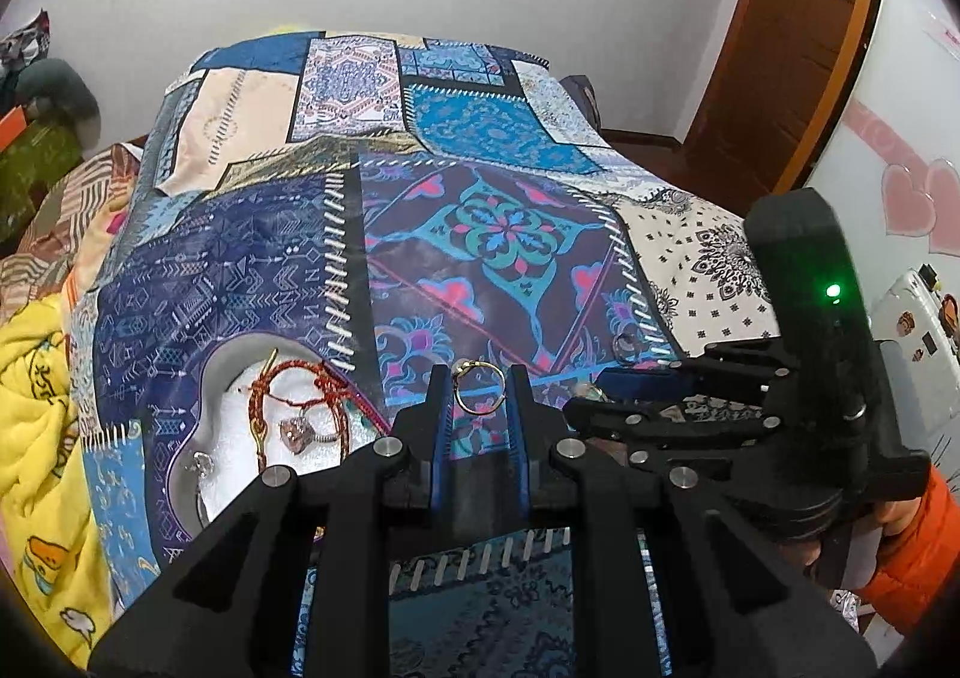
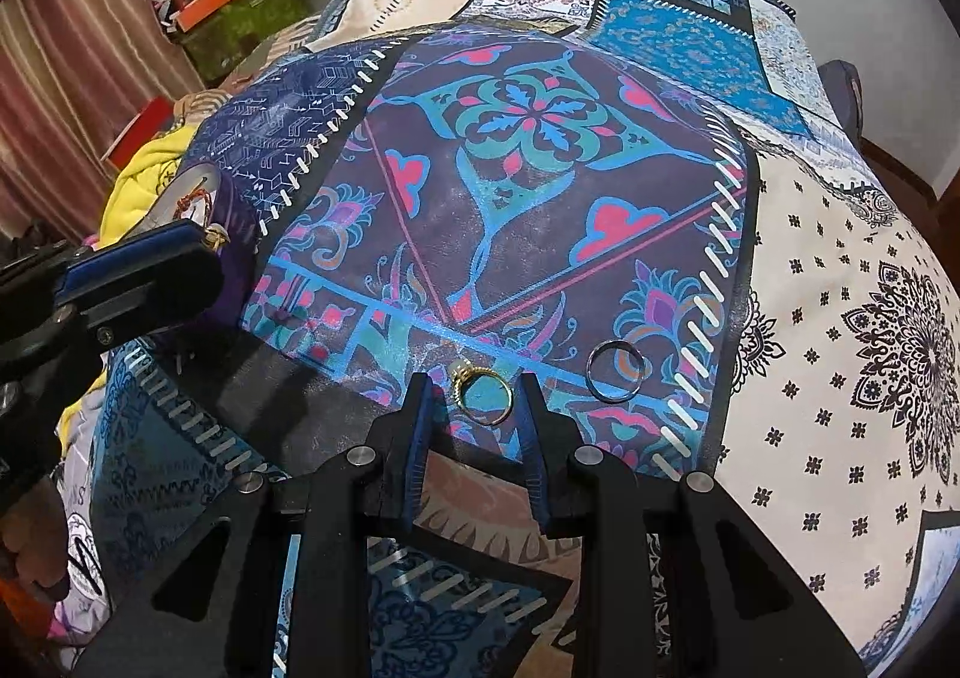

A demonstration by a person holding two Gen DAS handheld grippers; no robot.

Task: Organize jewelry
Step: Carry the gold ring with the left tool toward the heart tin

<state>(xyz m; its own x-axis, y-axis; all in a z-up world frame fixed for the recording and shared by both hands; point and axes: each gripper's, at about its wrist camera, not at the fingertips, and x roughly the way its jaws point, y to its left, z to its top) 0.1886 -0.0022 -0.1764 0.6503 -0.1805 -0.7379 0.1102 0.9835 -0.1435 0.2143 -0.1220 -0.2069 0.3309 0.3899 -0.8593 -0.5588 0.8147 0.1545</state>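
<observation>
A gold ring [image 2: 483, 393] lies on the patterned cloth between the fingers of my right gripper [image 2: 477, 387], which is open around it. In the left wrist view a gold ring [image 1: 478, 390] lies between the fingers of my left gripper [image 1: 477, 378], open too. A silver ring [image 2: 615, 369] lies on the cloth just right of the gold one; it also shows in the left wrist view [image 1: 624, 345]. A grey-rimmed white tray [image 1: 210, 378] at the left holds a red cord bracelet [image 1: 300, 384], a pink stone piece [image 1: 297, 429] and a small silver piece [image 1: 201, 462].
The patchwork cloth [image 1: 480, 234] covers a raised surface. A yellow blanket [image 1: 42, 420] lies at the left. A wooden door [image 1: 798, 18] and a white cabinet with heart stickers [image 1: 912, 198] stand at the right. Clutter and curtains [image 2: 72, 48] are at the far left.
</observation>
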